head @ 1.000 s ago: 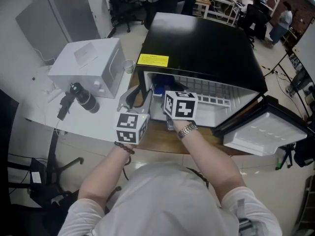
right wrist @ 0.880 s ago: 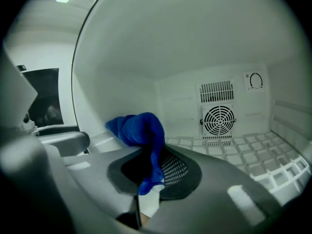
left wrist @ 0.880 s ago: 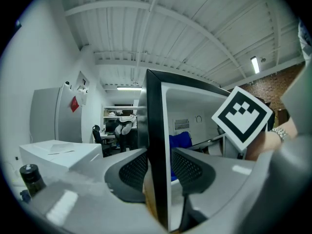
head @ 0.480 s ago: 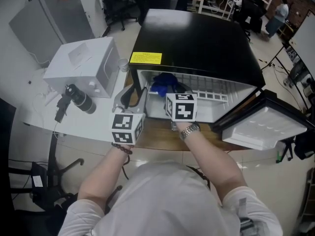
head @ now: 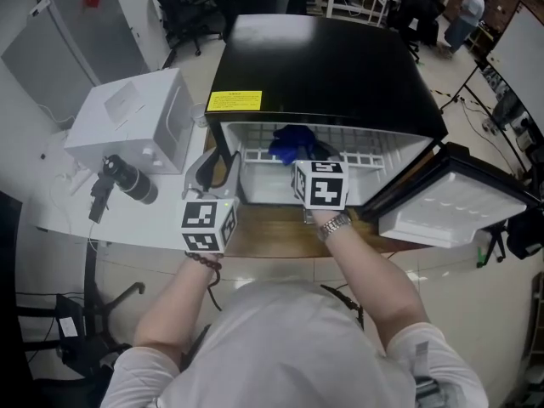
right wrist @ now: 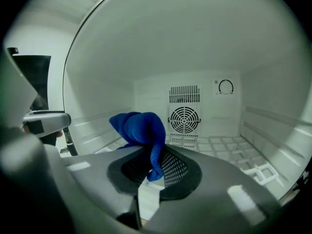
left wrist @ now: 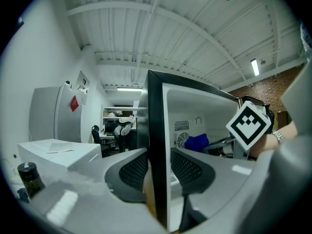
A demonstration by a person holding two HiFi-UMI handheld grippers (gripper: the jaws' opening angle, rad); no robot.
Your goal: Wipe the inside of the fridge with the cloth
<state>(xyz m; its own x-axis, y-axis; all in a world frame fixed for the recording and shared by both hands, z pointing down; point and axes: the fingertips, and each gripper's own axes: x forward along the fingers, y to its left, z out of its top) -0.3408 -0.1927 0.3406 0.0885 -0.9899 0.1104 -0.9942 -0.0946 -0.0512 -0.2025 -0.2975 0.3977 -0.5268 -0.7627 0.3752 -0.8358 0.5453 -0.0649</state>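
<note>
Cloth (right wrist: 139, 128): one, blue, bunched. It is inside the fridge (head: 323, 66), in the left half of the compartment, well short of the rear wall. A fold hangs down between the fingers of the right gripper (right wrist: 155, 165), which pinch it; the rest mounds up ahead of the pads. Cannot tell whether the mound touches the shelf below.

Fridge: one, small, black outside and white inside, standing on a wooden tabletop (head: 272, 238). The compartment holds the cloth and the front of the right gripper. White grid shelf (right wrist: 229, 147) along the bottom. One round fan grille (right wrist: 184, 119) on the rear wall, with a slotted vent above it. One yellow label (head: 233, 100) at the front left of the top.

Door (head: 450, 211): one, swung open to the right, white liner facing up.

Left gripper (left wrist: 158, 172): at the fridge's front left corner. The edge of the left side wall stands between its fingers, which are closed onto it from either side.

Grippers: two, each with one marker cube.

Left of the fridge, a white tabletop (head: 68, 206) carries one white box (head: 127, 121) and one dark cylindrical object (head: 127, 181) just in front of it.
</note>
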